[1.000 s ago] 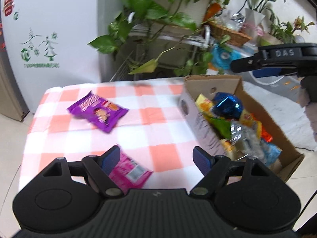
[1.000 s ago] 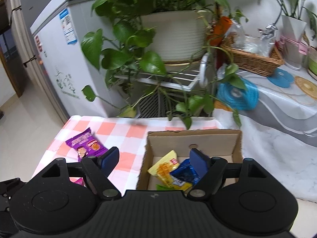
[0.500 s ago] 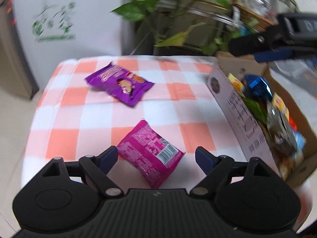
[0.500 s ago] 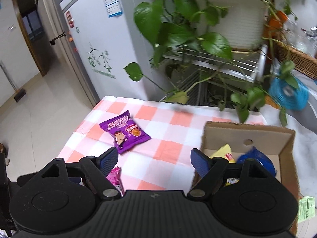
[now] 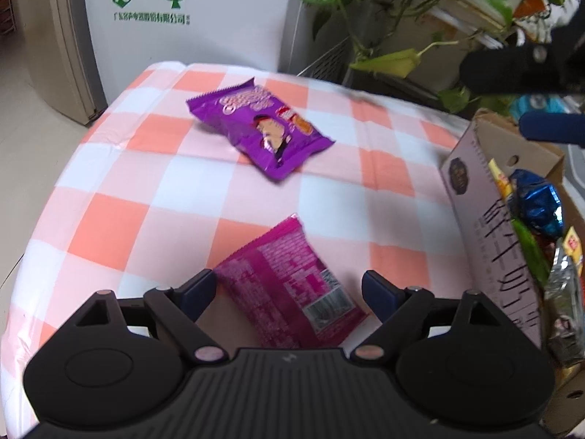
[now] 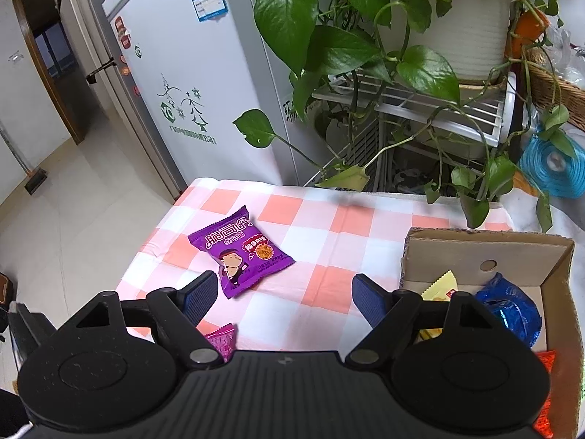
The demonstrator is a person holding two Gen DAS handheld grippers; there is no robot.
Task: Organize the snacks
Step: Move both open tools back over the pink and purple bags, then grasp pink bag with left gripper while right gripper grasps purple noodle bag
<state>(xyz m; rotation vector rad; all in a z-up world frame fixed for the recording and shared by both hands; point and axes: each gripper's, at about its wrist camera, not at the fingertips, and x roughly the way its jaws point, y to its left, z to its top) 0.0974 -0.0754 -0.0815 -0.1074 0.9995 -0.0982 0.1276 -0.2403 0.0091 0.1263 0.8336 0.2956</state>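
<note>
**Hand-held gripper closing in on the pink packet**

Left hand-held gripper (image 5: 289, 287) hovering low over the worktop (image 5: 109, 226), jaws spread wide and straddling the pink snack packet (image 5: 289, 285), lying face down with its barcode showing. Gripping nothing yet; left finger looking very near the packet's edge, contact not clear. Right hand-held gripper (image 6: 285, 298) hanging higher, likewise spread and empty, pointing between the purple snack packet (image 6: 239, 252) and the cardboard box (image 6: 486, 247).

Judging progress: box at the right edge of the checked cloth already carrying a heap of snacks, among them a yellow sachet (image 6: 440, 289) and a shiny blue bag (image 6: 510, 307), so most of the sorting appearing done. Two packets remaining out on the cloth, well apart from each other: the pink one nearest, the purple one farther back toward the fridge (image 6: 190, 84). Probably needing a pinch on the pink packet, a carry to the box, then the same for the purple one.
</note>
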